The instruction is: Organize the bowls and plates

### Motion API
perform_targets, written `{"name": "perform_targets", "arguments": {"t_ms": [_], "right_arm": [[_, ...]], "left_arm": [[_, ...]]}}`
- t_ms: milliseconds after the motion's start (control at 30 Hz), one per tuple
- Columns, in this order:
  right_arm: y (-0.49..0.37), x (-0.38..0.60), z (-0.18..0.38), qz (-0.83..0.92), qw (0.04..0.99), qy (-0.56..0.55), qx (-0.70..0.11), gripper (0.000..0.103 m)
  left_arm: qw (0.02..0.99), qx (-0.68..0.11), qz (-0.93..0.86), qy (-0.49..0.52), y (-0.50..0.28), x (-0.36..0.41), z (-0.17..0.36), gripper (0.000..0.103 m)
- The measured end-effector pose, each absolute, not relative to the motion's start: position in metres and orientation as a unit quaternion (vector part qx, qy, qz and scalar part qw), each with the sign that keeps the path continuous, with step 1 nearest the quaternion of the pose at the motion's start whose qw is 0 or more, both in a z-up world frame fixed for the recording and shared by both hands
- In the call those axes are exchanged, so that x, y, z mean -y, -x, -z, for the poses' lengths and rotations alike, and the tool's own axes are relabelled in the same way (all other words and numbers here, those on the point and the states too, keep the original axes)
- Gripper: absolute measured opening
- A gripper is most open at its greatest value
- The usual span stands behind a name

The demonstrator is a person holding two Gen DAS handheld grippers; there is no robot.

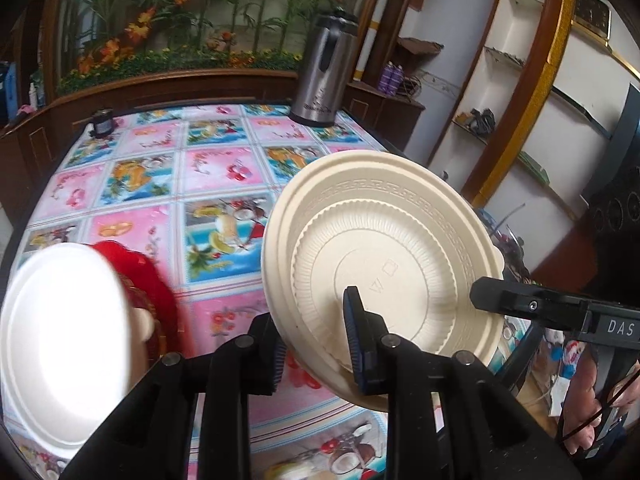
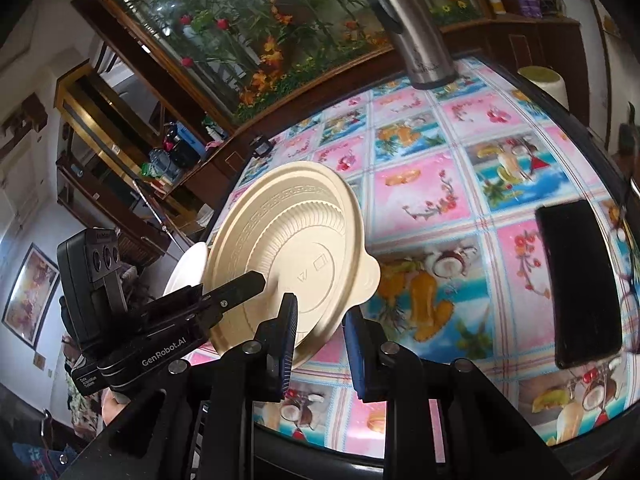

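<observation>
Left gripper pinches cream plate's rim, tilted above table | right gripper clamps opposite rim | left view only: white plate over red dish (blurred) | right view only: black phone near right edge | steel thermos at far edge.

Lettering on the two grippers, marks on the plate

In the left wrist view, white capitals "DAS" stand on the side of the right gripper. In the right wrist view the left gripper carries "GenRobot.AI" in white along its body, and below it a small white label in several lines, too small to read for certain. The plate bears two embossed marks near its middle, a small square and a triangle, seen in both views. The flask has a pale logo low on its side, not legible.
</observation>
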State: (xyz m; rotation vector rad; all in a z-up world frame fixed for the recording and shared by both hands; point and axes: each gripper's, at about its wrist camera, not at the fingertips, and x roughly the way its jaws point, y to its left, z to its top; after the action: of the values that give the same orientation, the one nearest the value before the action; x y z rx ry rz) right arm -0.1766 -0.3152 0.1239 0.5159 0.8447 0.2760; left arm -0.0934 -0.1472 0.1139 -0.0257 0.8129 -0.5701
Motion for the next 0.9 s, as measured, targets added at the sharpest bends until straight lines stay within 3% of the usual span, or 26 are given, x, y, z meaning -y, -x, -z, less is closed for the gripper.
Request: {"name": "perform_targets", "arguments": {"t_ms": [467,900], "right_arm": [[0.122,0.224,-0.143,-0.235,0.854,-0.204,-0.416,0.026],[0.081,0.145,-0.124,-0.287,0.821,-0.187,-0.457,0.026]], "left_arm": [[0.913,-0.361,0.179,0.064,0.101,0.033,-0.137,0.027],[0.916,-0.368,0.117,0.111,0.103,-0.039,-0.119,0.027]]}}
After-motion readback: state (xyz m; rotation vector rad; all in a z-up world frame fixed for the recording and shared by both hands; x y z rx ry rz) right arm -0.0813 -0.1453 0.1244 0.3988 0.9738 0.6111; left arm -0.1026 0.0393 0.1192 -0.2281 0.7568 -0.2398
